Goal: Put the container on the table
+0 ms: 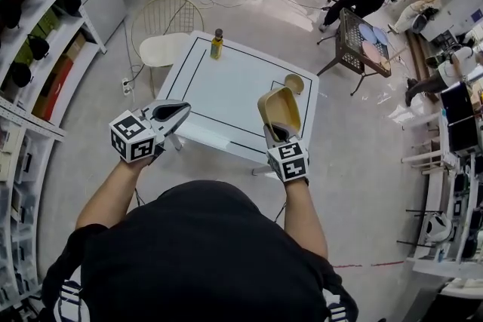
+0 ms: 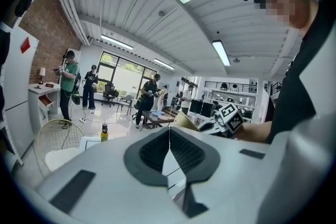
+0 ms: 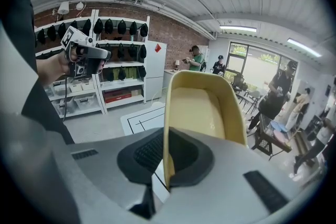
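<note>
A tan, scoop-shaped container (image 1: 279, 109) hangs over the near right part of the white table (image 1: 226, 90). My right gripper (image 1: 277, 130) is shut on its rim. In the right gripper view the container (image 3: 202, 107) stands upright ahead of the jaws, its wall pinched between the pads of the right gripper (image 3: 167, 165). My left gripper (image 1: 179, 114) hovers by the table's near left corner, jaws together and empty. The left gripper view shows the left gripper (image 2: 169, 148) with its pads meeting and nothing between them.
On the table stand a yellow bottle (image 1: 216, 45) at the far edge and a small tan bowl (image 1: 294, 83) at the right. A wire chair (image 1: 162, 41) stands beyond the left side, a black crate cart (image 1: 362, 41) to the right, shelves (image 1: 30, 49) on the left. People stand farther back.
</note>
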Demonstrator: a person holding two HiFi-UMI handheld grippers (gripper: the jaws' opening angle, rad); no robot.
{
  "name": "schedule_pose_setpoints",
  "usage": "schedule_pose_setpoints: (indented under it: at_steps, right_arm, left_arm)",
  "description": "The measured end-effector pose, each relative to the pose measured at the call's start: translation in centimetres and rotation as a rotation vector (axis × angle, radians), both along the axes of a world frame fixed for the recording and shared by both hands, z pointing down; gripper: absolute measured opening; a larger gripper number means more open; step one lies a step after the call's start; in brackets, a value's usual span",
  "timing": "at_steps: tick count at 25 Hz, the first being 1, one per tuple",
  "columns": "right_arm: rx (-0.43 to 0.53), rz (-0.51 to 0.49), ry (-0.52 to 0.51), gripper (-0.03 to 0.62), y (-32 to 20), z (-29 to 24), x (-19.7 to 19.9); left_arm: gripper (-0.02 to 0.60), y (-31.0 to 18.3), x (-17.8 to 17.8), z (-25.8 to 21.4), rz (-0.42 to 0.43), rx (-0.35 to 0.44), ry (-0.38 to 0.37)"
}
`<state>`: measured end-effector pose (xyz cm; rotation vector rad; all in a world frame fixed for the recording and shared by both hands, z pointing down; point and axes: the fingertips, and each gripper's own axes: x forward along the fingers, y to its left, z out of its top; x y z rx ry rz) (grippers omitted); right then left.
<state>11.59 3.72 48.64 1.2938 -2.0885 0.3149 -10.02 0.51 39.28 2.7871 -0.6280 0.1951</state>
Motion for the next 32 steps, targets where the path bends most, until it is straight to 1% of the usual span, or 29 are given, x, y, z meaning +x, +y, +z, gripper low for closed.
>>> schedule_pose_setpoints:
  at_steps: [10,19,22,26,32]
  right_arm:
    - [-0.019,-0.041,-0.009,0.008,-3.0,1.2,2.8]
    - [-0.023,-0.067,-0.021,0.008,-4.8,2.2,5.1]
    - [-0.026,-0.069,-0.027,0.008,-4.9,2.3,5.7]
    - [-0.026,-0.072,-0.023,0.008,-5.3,2.0,6.8]
    - [-0.031,-0.065,-0.021,0.008,-5.7,2.6,8.6]
  left_arm:
    - [0.009,-2.2,3.2,1.6,-0.022,-0.043,-0.021]
    - [0.009,-3.6,6.2,1.7,-0.036,-0.04,-0.023]
    - [0.009,-4.0,6.8,1.8,-0.035,-0.042,-0.032]
    - [0.009,-4.9,7.6,1.8,-0.045,-0.056,-0.024]
    - [0.009,-5.2,10.2,2.1,-0.011,-0.054,-0.025]
